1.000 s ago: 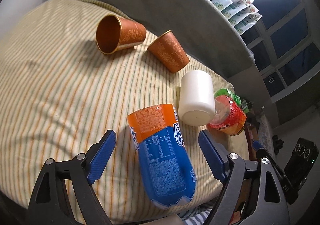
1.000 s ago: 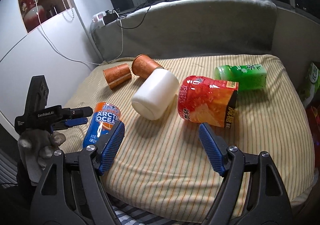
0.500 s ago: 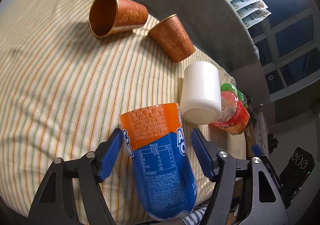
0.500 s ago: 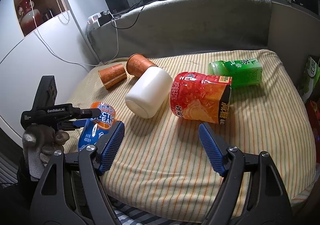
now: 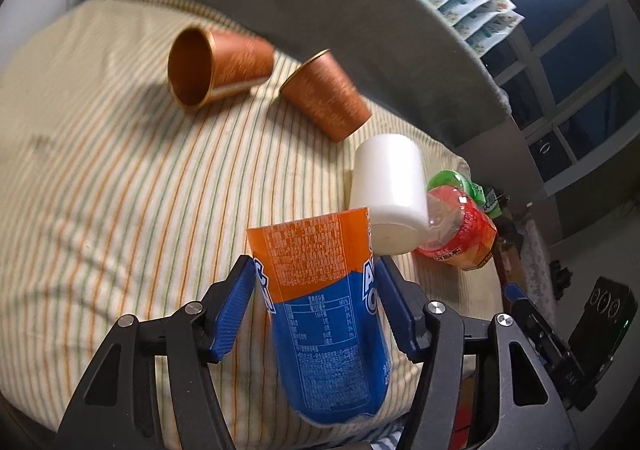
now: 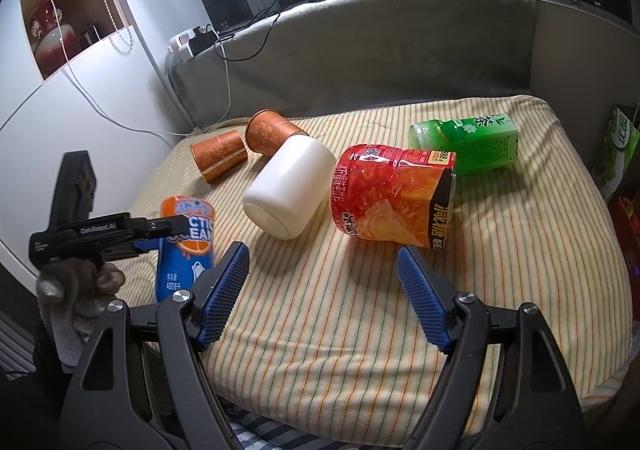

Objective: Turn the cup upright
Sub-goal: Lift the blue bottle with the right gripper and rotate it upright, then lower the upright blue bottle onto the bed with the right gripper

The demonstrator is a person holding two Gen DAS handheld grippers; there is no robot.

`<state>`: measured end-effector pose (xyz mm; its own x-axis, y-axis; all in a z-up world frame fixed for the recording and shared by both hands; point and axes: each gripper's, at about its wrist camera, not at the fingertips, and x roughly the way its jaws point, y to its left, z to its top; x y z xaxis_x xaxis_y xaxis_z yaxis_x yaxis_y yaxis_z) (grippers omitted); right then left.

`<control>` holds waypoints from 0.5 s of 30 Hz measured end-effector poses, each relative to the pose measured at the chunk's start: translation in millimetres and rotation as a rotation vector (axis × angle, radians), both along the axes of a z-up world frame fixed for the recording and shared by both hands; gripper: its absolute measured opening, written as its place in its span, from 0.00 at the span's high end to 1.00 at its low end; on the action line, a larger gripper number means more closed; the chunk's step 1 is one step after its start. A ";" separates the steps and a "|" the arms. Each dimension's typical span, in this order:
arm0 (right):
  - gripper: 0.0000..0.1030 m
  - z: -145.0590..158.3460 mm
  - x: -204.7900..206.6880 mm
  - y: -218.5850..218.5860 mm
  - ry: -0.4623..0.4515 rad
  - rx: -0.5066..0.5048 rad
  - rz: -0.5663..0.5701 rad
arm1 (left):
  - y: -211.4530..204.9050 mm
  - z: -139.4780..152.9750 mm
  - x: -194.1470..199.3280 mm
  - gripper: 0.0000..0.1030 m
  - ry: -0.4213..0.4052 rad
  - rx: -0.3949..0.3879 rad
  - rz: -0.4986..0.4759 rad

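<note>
**Cup clamped in left gripper**

Left gripper (image 5: 316, 302) has both blue pads pressed against the sides of the orange-and-blue cup (image 5: 324, 314), near the front left edge of the striped cushion (image 6: 360, 310); the cup looks raised and tilted. Right gripper (image 6: 322, 290) hangs wide apart, holding nothing. 2 copper cups (image 5: 224, 66), a white cup (image 6: 290, 188), a red cup (image 6: 392, 196) and a green cup (image 6: 468, 142) lie on their sides.

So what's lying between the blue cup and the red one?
The white cup lies on its side between the blue cup and the red cup; the right wrist view shows it best.
</note>
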<state>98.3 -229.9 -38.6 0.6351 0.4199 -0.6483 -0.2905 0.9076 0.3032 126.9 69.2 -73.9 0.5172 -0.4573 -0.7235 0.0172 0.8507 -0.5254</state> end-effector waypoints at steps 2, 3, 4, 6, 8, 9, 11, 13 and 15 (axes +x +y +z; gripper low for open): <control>0.23 -0.2 0.3 0.5 0.002 0.000 0.002 | -3.5 7.2 -3.9 0.41 -0.037 0.033 -0.003; 0.23 -0.2 0.2 1.0 0.002 0.000 0.002 | -5.7 11.0 -5.7 0.41 -0.058 0.052 -0.004; 0.23 0.1 0.1 1.3 0.002 -0.001 0.002 | -8.5 13.9 -7.0 0.41 -0.076 0.070 -0.003; 0.23 0.6 -0.3 1.2 0.000 0.000 0.002 | -12.4 19.6 -9.6 0.41 -0.107 0.097 -0.002; 0.23 1.0 -1.2 1.0 -0.002 0.001 0.000 | -15.2 24.2 -11.6 0.41 -0.136 0.122 0.003; 0.23 1.1 -1.4 0.6 -0.002 0.003 -0.001 | -16.8 25.6 -12.3 0.41 -0.146 0.133 0.005; 0.23 1.1 -1.9 -0.3 -0.002 0.005 -0.003 | -20.7 28.7 -13.7 0.41 -0.171 0.155 0.001; 0.23 0.9 -2.4 -1.3 -0.002 0.007 -0.006 | -26.1 31.1 -16.0 0.41 -0.193 0.185 0.003; 0.23 0.8 -2.5 -2.5 -0.002 0.011 -0.008 | -30.9 33.5 -19.0 0.41 -0.218 0.213 0.004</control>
